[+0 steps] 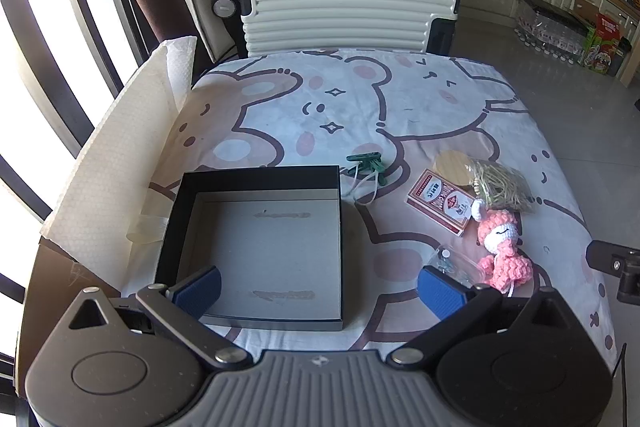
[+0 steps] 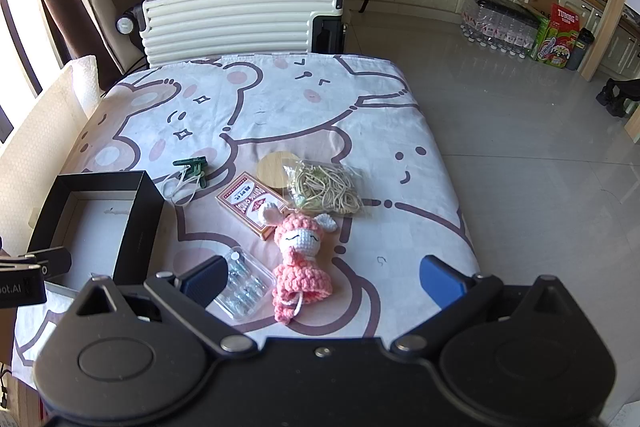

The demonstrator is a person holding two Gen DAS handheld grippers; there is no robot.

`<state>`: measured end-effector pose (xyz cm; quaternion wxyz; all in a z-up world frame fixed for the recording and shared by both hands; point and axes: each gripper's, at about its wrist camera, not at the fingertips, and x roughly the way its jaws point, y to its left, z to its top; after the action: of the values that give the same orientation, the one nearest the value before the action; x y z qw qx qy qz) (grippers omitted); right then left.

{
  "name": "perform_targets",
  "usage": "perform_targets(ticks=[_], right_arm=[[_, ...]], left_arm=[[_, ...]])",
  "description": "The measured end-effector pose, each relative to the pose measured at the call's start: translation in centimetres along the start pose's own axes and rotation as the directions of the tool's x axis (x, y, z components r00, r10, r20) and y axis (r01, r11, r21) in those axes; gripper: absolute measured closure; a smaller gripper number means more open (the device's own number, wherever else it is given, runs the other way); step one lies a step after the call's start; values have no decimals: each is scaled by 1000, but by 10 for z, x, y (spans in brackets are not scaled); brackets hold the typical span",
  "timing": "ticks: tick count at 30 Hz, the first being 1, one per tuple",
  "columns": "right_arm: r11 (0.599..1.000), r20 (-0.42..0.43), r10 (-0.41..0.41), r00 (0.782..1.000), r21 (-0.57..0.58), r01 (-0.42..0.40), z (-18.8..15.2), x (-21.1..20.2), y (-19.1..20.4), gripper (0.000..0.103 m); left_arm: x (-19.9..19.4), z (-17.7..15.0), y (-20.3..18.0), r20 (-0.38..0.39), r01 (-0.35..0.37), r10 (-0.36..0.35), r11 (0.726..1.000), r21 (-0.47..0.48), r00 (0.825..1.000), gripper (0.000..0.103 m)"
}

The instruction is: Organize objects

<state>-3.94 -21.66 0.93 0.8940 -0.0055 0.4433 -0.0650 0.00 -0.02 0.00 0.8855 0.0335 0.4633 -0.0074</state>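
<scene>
An empty black box [image 1: 260, 247] [image 2: 96, 223] sits at the table's left. To its right lie a green clip with white cord [image 1: 366, 167] [image 2: 190, 171], a red card pack [image 1: 440, 201] [image 2: 250, 205], a round wooden lid [image 1: 454, 165] [image 2: 276, 165], a bag of beige cord [image 1: 502, 187] [image 2: 324, 193], a pink crochet doll [image 1: 502, 247] [image 2: 300, 259] and a small clear packet [image 1: 452, 263] [image 2: 244, 283]. My left gripper [image 1: 320, 291] is open over the box's near edge. My right gripper [image 2: 324, 285] is open, just above the doll and packet.
The table wears a bear-print cloth [image 1: 360, 99] [image 2: 260, 99]. A white foam sheet [image 1: 116, 163] stands along its left edge. A cream suitcase [image 1: 344, 11] [image 2: 240, 17] stands behind the table. Tiled floor [image 2: 520, 147] lies to the right, with cabinets and boxes beyond.
</scene>
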Motion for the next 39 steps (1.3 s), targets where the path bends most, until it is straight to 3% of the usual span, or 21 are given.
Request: perform_targets(ticks=[39], right_arm=[[1000,-2,4,1000,-7,-4,0,0,0,0]], left_arm=[[-3,-3,-6,1,16,-16,1000,19,1000,0]])
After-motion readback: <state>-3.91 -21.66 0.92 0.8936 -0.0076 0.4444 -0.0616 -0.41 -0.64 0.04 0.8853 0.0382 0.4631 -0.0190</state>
